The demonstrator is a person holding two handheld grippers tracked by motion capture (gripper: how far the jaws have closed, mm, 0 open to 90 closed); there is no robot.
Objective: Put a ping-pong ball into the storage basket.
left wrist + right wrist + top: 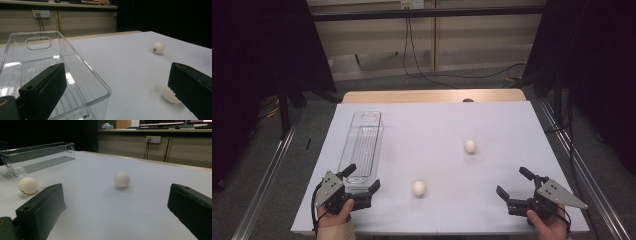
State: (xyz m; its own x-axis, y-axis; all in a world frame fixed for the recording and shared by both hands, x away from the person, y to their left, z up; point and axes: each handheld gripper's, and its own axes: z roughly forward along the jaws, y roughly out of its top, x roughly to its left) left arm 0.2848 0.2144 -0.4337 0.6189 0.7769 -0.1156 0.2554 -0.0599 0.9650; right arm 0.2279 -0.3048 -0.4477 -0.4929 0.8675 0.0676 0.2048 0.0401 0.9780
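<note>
pale grey surface (437, 120) carries two white balls: the near ball (419, 188) lies toward the front edge, just right of the left claw (363, 179), and the far ball (470, 146) lies apart from it, nearer the middle. left claw hovers with jaws wide apart over the near end of a long clear plastic bin (362, 145), gripping nothing. right claw (514, 182) sits low at the front right corner, jaws spread wide too, well apart from both balls

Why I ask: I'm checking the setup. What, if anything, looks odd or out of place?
Nothing stands out. The clear bin sits upright and empty; two white balls lie apart on the table, both intact.
</note>
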